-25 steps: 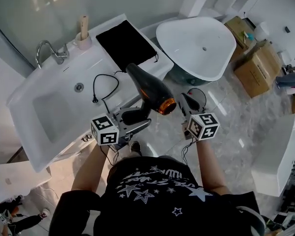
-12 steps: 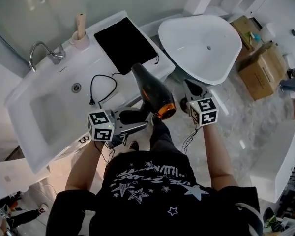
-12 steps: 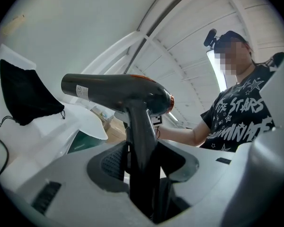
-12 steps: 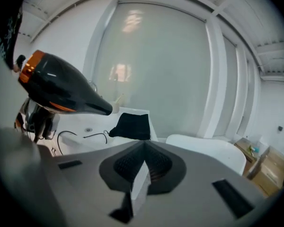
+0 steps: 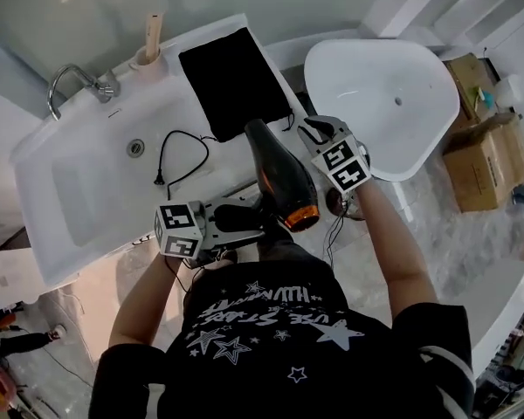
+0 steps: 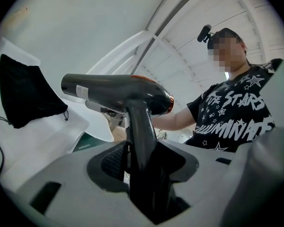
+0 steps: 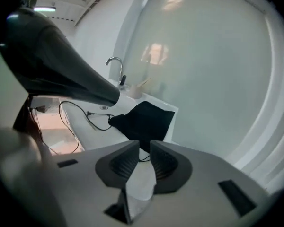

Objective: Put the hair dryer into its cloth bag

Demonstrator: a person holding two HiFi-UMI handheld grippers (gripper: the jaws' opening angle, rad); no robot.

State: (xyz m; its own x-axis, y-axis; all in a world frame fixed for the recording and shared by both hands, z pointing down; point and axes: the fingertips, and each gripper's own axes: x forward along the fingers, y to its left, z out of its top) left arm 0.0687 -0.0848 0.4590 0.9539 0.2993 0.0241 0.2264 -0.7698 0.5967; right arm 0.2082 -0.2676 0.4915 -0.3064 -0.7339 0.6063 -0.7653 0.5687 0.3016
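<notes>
Hair dryer in left tongs, grip seemingly firm

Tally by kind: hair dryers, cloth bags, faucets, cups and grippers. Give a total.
Hair dryer: 1
Black cloth bag: 1
Faucet: 1
Cup: 1
Grippers: 2, the left gripper and the right gripper
Total: 6

Soft, even light fills the room. Ahead of my right gripper a pale glare sits on the wall. Both gripper views curve and darken at the rims; nearby jaws blur.
</notes>
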